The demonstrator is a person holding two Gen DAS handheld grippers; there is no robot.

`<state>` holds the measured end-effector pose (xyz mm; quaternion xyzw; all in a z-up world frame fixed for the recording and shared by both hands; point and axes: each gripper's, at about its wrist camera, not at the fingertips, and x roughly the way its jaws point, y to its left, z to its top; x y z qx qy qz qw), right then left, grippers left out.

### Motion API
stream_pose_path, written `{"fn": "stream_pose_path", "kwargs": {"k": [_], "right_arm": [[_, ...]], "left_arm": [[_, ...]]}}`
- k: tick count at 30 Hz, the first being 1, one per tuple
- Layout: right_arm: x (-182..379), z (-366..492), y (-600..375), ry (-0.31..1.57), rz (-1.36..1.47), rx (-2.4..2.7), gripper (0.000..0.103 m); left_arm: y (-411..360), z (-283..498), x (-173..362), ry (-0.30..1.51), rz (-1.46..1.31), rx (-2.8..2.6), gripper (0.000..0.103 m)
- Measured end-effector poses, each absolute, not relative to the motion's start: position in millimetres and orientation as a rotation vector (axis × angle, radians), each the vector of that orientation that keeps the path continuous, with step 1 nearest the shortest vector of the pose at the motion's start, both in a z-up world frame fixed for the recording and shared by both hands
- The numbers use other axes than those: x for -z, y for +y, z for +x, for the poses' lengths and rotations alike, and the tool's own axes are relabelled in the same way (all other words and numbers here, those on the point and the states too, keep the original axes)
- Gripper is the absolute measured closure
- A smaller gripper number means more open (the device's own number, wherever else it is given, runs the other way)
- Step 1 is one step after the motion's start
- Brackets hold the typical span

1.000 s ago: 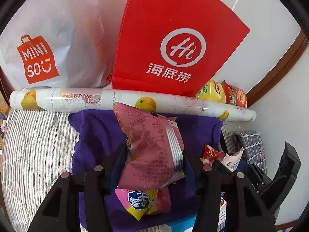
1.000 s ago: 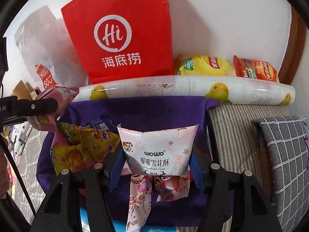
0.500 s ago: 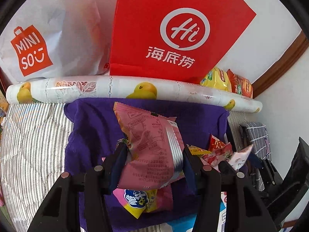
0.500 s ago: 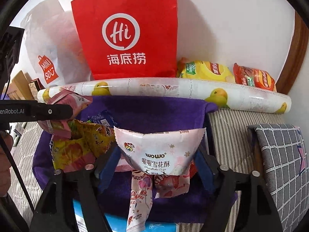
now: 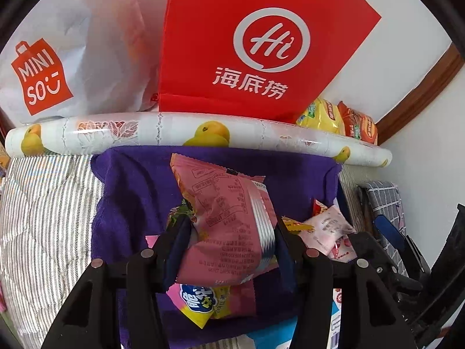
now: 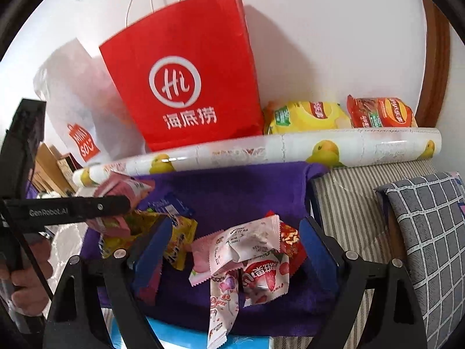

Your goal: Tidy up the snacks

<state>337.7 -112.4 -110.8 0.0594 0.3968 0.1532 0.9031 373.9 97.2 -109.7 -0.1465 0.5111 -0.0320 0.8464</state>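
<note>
Snacks on a purple cloth [image 5: 130, 197]. Left wrist view: left gripper [image 5: 229, 232], jaws clamped on a pink snack packet [image 5: 229, 218] held above the cloth, before a red paper bag [image 5: 261, 43]. Right wrist view: right gripper [image 6: 235, 250], jaws opening wide, pads clear of the white-pink packet [image 6: 247, 241] lying between them on the snack pile

Right tongs [image 6: 232, 250] opening, white snack packet [image 6: 247, 241] lying loose on purple cloth [image 6: 247, 192]
</note>
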Motion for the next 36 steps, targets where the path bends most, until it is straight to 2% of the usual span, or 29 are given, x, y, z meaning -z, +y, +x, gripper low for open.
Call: {"fn": "stream_pose_path", "kwargs": {"k": [6,9,10,12,14,32,36], "right_arm": [[105,336,-117,0.807,0.139,-0.302,0.015],[101,332,-119,0.806,0.147,-0.307,0.015],[100,331,-119,0.808,0.145,-0.309,0.015],[96,328,-121,0.81,0.139,-0.308,0.015],[92,324,-123,0.807,0.136,-0.308,0.015],[80,272,-127,0.894,0.089,-0.241,0.015],[79,260,-124,0.909,0.069,-0.233,0.015]], "left_arm": [[93,371,103,1.073,-0.301,0.081,0.048],[93,368,98,1.071,-0.295,0.077,0.044],[92,368,97,1.069,-0.296,0.078,0.042],[90,364,94,1.06,-0.296,0.092,0.031],[86,355,89,1.041,-0.288,0.086,0.028],[71,279,74,1.048,-0.25,0.095,0.025],[66,263,68,1.038,-0.215,0.082,0.021]]}}
